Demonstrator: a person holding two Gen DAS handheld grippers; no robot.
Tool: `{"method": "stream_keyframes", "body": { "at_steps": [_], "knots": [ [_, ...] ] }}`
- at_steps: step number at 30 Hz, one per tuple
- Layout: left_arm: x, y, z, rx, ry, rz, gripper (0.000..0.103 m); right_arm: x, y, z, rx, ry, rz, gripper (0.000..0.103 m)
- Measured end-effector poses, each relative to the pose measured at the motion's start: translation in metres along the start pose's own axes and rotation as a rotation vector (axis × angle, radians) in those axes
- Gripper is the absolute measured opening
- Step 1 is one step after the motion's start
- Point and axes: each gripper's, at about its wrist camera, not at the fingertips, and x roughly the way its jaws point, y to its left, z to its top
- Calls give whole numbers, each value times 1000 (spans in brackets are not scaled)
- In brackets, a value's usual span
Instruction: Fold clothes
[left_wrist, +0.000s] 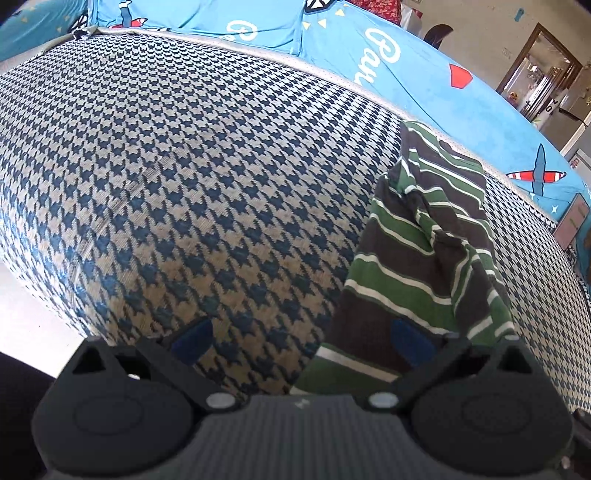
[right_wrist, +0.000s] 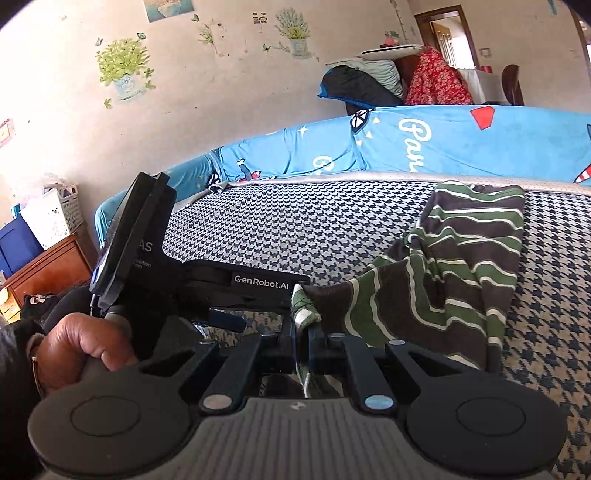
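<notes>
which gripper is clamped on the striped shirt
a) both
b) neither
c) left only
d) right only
d: the right gripper is shut on an edge of the striped shirt, while the left gripper stands open with its blue pads apart and no cloth pinched between them.

Home bedroom: bed (right_wrist: 369, 229), blue cartoon bedsheet (right_wrist: 480, 144), plant wall stickers (right_wrist: 123, 68), wooden doorway (right_wrist: 448, 35).
</notes>
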Motion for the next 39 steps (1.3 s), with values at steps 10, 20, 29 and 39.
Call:
{"method": "stream_keyframes", "body": {
  "at_steps": [10,20,29,39],
  "knots": [
    [-19,10,5,8,-50,-13,103,21,26,-6,-42,28,57,8],
    [-23,14,7,18,-76,9,103,59,36,-26,-112,100,77,8],
    [-9,5,2,47,-42,38,103,77,28,-44,-111,180,104,16],
    [-3,-8,-3,90,-32,72,103,37,-5,-44,-59,184,36,19]
  ]
}}
